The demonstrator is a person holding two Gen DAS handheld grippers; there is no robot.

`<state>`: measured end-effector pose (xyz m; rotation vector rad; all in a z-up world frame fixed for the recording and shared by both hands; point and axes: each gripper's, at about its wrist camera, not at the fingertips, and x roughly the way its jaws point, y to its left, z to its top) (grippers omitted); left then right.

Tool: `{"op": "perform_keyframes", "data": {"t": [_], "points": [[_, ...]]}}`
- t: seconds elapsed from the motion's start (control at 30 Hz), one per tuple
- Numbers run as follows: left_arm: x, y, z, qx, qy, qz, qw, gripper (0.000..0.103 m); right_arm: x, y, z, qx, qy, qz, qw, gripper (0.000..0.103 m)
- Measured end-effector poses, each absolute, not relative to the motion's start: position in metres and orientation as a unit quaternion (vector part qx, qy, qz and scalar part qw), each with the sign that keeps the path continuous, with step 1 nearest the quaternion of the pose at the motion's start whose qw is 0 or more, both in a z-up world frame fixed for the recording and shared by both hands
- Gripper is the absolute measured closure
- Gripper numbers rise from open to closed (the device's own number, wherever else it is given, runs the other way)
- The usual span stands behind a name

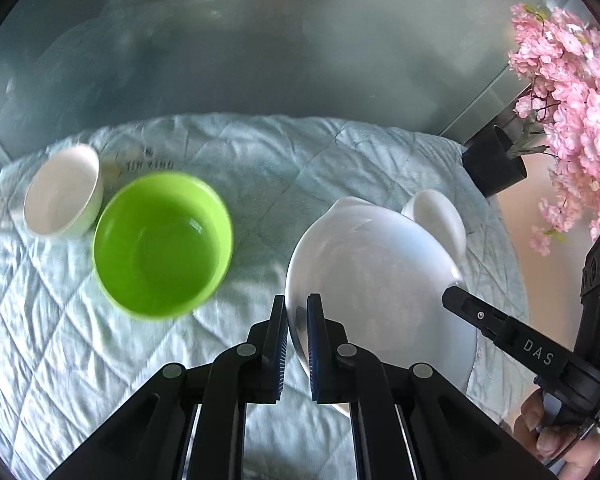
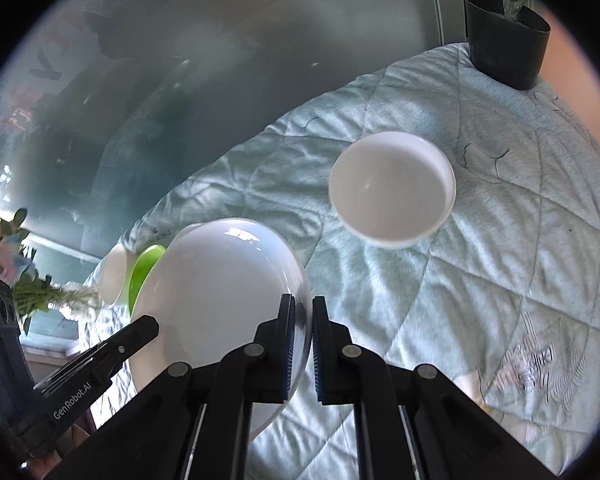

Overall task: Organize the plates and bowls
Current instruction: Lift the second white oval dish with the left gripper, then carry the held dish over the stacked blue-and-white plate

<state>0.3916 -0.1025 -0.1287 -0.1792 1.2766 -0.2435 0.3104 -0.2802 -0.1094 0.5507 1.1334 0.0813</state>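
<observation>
A large white bowl [image 1: 372, 272] hangs tilted above the quilted cloth, held by both grippers at opposite sides. My left gripper [image 1: 297, 300] is shut on its near rim. My right gripper [image 2: 304, 302] is shut on the other side of the rim of the same large white bowl [image 2: 220, 292]. A green bowl [image 1: 162, 244] stands on the cloth to the left, with a small white bowl [image 1: 62, 192] beside it. Another small white bowl [image 2: 392, 188] stands alone on the cloth beyond the right gripper.
A light blue quilted cloth [image 1: 260, 152] covers the table. A black pot [image 1: 494, 164] with pink flowers [image 1: 572, 120] stands at the far right corner. A dim glass wall [image 1: 260, 40] runs behind the table. A person's hand [image 1: 540, 432] grips the right tool.
</observation>
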Motion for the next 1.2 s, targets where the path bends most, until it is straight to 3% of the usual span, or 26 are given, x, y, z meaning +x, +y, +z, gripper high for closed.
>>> {"op": "perform_keyframes", "data": {"t": [0.5,0.8,1.07,1.2], "points": [[0.358,-0.099,-0.225,-0.095,0.664,-0.11,0.734,0.098,0.292,-0.279,-0.193,0.26,0.587,0.033,0.766,0.096],[0.357,-0.095,-0.245,-0.1,0.687,-0.127,0.709,0.097,0.298,-0.262,-0.203,0.179,0.613,0.076,0.766,0.082],[0.368,-0.092,-0.252,-0.098,0.716,-0.141,0.677,0.095,0.338,-0.249,-0.201,0.077,0.655,0.136,0.739,0.084],[0.374,-0.095,-0.254,-0.099,0.724,-0.145,0.667,0.096,0.346,-0.253,-0.204,0.092,0.669,0.146,0.723,0.088]]}}
